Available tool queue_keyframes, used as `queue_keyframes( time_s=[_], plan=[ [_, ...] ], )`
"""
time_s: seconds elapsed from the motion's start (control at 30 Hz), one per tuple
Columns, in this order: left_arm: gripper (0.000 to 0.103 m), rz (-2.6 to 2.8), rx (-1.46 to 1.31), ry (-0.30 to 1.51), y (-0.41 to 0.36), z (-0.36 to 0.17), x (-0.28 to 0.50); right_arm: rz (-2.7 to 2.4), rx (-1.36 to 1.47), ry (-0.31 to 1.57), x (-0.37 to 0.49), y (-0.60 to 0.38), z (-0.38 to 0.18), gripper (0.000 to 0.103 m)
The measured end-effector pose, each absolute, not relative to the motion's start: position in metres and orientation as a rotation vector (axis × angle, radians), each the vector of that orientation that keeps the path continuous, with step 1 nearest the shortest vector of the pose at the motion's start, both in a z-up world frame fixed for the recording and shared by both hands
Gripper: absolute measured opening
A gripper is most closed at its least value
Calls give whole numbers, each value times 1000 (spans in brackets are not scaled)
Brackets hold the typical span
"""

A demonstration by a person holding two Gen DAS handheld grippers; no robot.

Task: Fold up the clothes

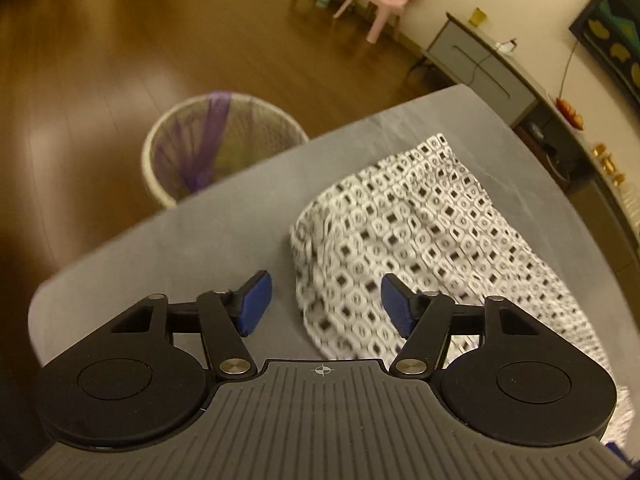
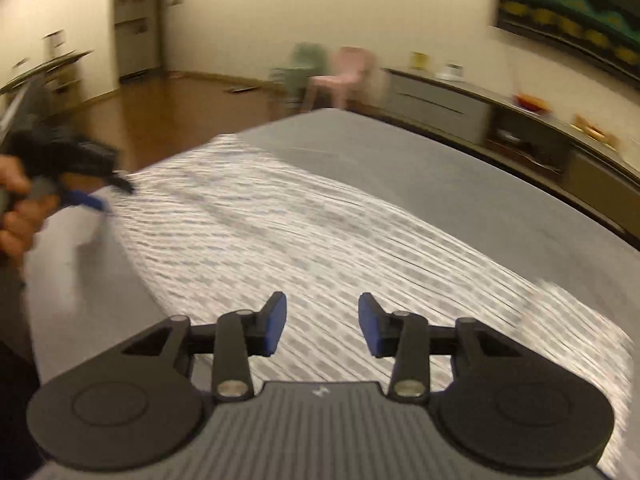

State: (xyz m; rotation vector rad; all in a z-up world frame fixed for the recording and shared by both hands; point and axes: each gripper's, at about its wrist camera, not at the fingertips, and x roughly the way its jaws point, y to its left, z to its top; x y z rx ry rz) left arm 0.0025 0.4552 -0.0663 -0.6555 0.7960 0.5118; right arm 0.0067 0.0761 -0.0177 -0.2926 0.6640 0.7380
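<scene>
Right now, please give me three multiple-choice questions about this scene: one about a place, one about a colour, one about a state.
1. Where does the patterned cloth lie?
A. in the basket
B. on the grey table
C. on the pink chair

2. What colour are the pads of the left gripper?
A. blue
B. red
C. yellow

3. How do the jaws of the right gripper stand?
A. shut on the cloth
B. shut on nothing
C. apart, holding nothing

Answers: 1 B, the cloth is spread on the tabletop. 2 A, both pads show blue. 3 C, a clear gap separates the pads above the cloth.

White patterned garment (image 1: 416, 236), spread on table (image 1: 208, 240)
</scene>
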Motion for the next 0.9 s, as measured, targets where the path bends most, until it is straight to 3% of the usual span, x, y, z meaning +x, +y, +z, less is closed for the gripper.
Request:
queue_keyframes(
  time_s=[0.07,0.1,0.13,0.37,0.43,0.53,0.67,0.7,0.77,0.83,0.9],
  plan=[
    [41,482,-641,784,455,-67,10,770,-291,681,12,99,-14,41],
    [12,454,-639,776,454,-68,12,785,-285,694,17,110,-12,41],
    [0,426,-637,768,453,-68,15,798,-279,706,22,121,-10,41],
    [0,334,-554,630,439,-45,2,744,-304,766,86,196,-10,40],
    [0,311,-466,594,425,-37,-1,724,-332,839,103,214,-29,35],
    [0,237,-318,533,399,-26,-5,721,-347,861,115,222,-51,41],
    [0,127,-147,527,364,-27,-5,741,-261,965,142,219,-39,38],
    [0,110,-117,531,357,-28,-4,743,-216,957,148,215,-30,40],
    [0,81,-71,540,346,-31,-3,795,-134,946,157,216,-9,66],
    [0,62,-38,546,339,-33,0,881,-117,948,157,234,9,82],
    [0,49,-16,549,334,-35,2,966,-163,966,151,264,18,90]
  ],
)
